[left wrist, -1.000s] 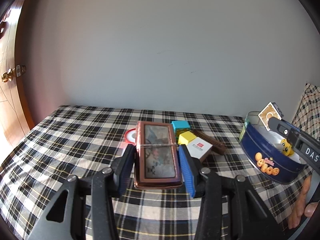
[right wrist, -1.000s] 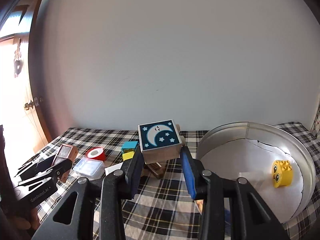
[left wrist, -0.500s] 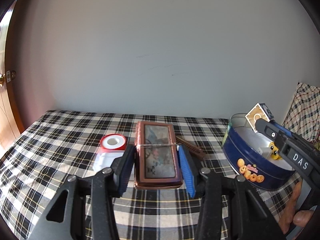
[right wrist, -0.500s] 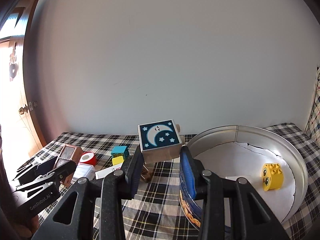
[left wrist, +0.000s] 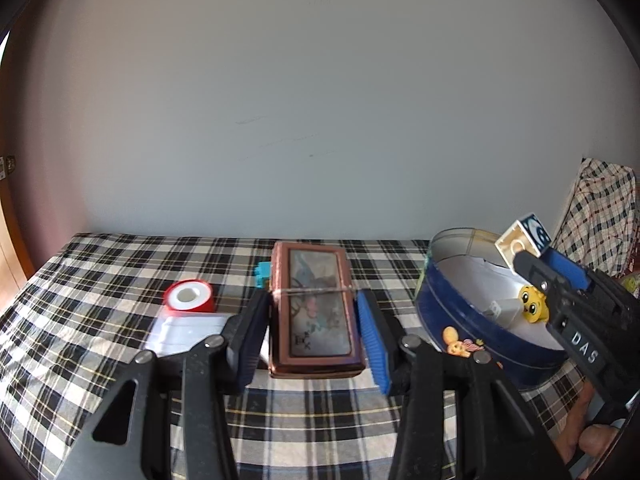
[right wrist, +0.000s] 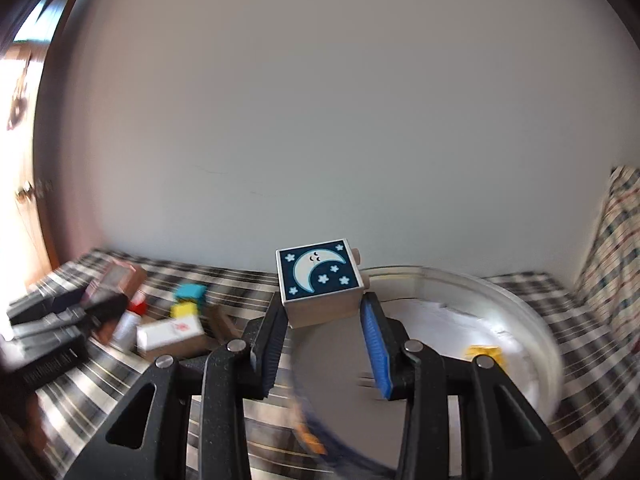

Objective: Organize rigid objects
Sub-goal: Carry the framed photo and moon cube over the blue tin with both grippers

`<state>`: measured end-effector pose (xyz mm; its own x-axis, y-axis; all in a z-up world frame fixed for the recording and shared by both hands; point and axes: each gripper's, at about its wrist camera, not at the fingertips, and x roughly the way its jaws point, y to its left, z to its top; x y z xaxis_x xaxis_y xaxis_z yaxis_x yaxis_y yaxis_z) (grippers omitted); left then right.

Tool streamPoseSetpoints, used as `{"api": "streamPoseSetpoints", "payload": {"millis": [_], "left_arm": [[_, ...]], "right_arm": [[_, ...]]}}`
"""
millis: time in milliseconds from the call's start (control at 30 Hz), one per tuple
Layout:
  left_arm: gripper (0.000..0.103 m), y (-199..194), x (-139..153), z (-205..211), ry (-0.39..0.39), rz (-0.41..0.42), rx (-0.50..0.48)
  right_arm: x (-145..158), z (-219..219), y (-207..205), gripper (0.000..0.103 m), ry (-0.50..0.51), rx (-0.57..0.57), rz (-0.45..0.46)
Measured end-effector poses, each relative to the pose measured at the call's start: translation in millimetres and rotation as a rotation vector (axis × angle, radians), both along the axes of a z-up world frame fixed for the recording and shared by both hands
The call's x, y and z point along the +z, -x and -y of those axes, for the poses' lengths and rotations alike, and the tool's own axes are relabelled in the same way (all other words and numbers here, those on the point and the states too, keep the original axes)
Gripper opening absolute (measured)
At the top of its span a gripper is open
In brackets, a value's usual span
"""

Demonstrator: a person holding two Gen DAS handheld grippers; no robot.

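My left gripper (left wrist: 312,320) is shut on a brown framed box (left wrist: 314,312) and holds it above the plaid bed. My right gripper (right wrist: 324,320) is shut on a wooden moon cube (right wrist: 320,280), held over the near rim of the round blue cookie tin (right wrist: 520,312). In the left wrist view the tin (left wrist: 460,320) stands at the right, with the right gripper (left wrist: 536,256) and moon cube (left wrist: 526,238) over it. A yellow face brick (left wrist: 532,308) and a small white block (left wrist: 498,310) lie inside the tin.
A red and white tape roll (left wrist: 188,300), a clear plastic box (left wrist: 184,330) and a cyan block (left wrist: 262,274) lie on the plaid cloth (left wrist: 100,280). In the right wrist view a white box (right wrist: 172,332), cyan and yellow blocks lie left. A plaid pillow (left wrist: 600,216) stands far right.
Both grippers have swung right toward the tin with their objects still held. The right gripper's view is now blurred from motion and the moon cube is over the tin's rim.
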<state>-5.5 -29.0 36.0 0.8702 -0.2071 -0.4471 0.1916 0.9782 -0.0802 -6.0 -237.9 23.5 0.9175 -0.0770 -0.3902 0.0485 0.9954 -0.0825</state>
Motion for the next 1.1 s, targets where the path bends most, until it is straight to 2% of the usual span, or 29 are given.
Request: {"api": "streamPoseSetpoints", "payload": {"millis": [100, 267, 667, 1100], "left_arm": [[0.044, 0, 0, 13, -0.002, 0.002, -0.014], [0.044, 0, 0, 38, -0.011, 0.010, -0.044], [0.044, -3, 5, 100, -0.027, 0.030, -0.136], [0.044, -19, 2, 175, -0.047, 0.012, -0.244]], "right_arm": [[-3, 19, 3, 0.040, 0.014, -0.034, -0.011], [0, 59, 3, 0.040, -0.046, -0.100, -0.014], [3, 135, 6, 0.040, -0.041, -0.240, -0.005], [-7, 179, -16, 0.040, -0.015, -0.323, -0.072]]}}
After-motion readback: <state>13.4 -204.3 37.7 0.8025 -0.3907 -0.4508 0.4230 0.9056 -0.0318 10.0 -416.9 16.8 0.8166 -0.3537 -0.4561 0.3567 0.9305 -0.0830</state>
